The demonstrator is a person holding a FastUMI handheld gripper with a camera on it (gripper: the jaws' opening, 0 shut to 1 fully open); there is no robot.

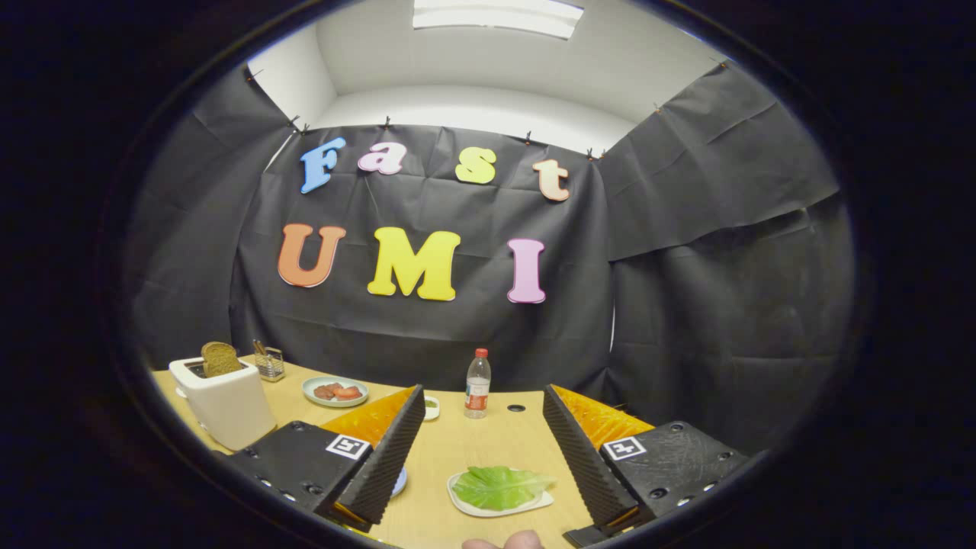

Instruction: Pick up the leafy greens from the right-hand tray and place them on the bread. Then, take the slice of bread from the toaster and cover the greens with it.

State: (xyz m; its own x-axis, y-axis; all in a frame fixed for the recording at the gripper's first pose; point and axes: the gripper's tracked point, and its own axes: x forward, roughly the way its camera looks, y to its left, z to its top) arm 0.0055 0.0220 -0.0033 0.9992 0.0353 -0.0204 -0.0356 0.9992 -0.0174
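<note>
Gaping tool (482,427) above leafy greens (500,486) on tray (465,505); bread slice (220,357) in toaster (226,406).

A staged recording booth. Black cloth (427,335) clipped up as walls hangs below bare white walls and a ceiling light panel (496,15). A wooden table (488,446) carries a toaster (225,404) and plated food.

One toaster (229,408) at nine o'clock, one bread slice (220,358) in it; one bottle (477,383) at twelve; three plates; one leafy green (499,486); gripper (488,450) fingers apart.
</note>
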